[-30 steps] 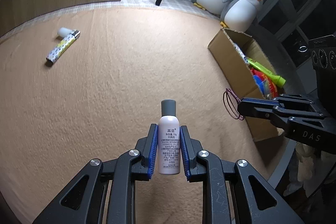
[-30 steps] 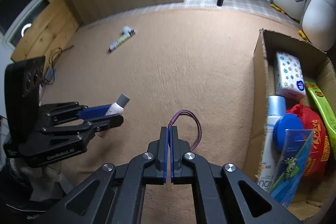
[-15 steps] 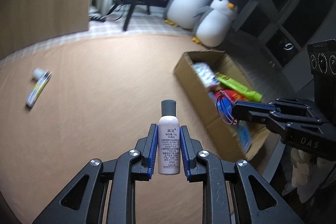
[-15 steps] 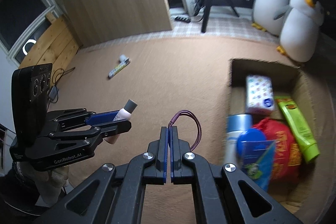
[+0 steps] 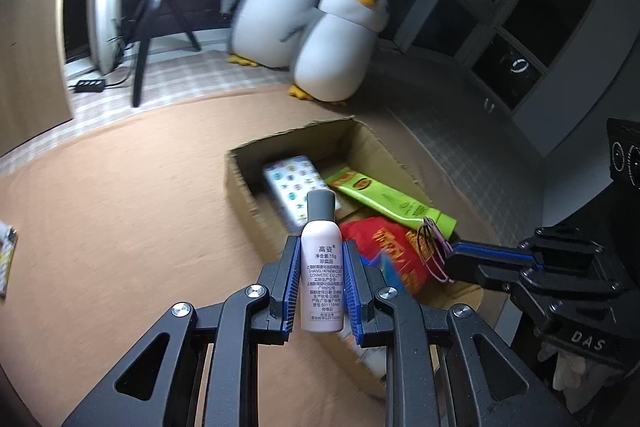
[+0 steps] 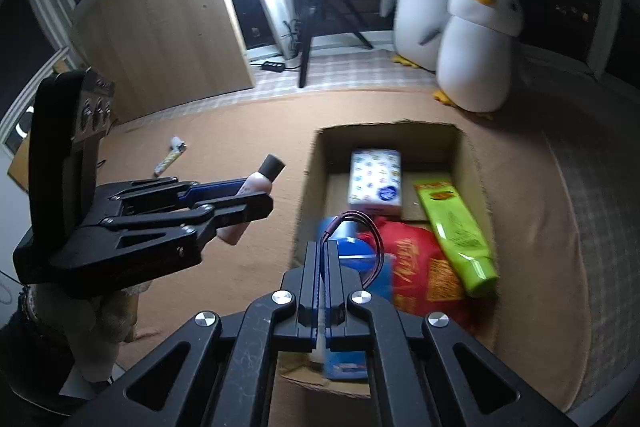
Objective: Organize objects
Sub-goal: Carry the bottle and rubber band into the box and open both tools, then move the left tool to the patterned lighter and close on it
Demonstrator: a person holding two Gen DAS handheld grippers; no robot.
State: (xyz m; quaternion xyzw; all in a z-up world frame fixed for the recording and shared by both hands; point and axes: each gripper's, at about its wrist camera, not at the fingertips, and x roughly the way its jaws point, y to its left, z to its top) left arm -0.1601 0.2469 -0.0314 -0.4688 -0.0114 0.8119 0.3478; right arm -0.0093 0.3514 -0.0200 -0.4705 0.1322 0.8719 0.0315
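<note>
My left gripper (image 5: pixel 321 259) is shut on a small pale pink bottle (image 5: pixel 322 283) with a grey cap, held upright above the carpet just left of the open cardboard box (image 5: pixel 240 183). It also shows in the right wrist view (image 6: pixel 256 187). My right gripper (image 6: pixel 324 247) is shut on a thin purple hair tie (image 6: pixel 370 227), held above the box's near end (image 6: pixel 298 219). The hair tie also shows in the left wrist view (image 5: pixel 430 251).
The box holds a patterned white carton (image 6: pixel 374 181), a green tube (image 6: pixel 456 235), a red bag (image 6: pixel 424 267) and a blue-capped can (image 6: pixel 352 251). A small tube and a white cap (image 6: pixel 170 157) lie on the orange carpet far left. Two plush penguins (image 6: pixel 476 55) and a ring-light tripod (image 6: pixel 316 39) stand behind.
Both grippers have moved toward the box, still holding the bottle and the hair tie. The box now lies directly ahead, and the right gripper is over its near end.
</note>
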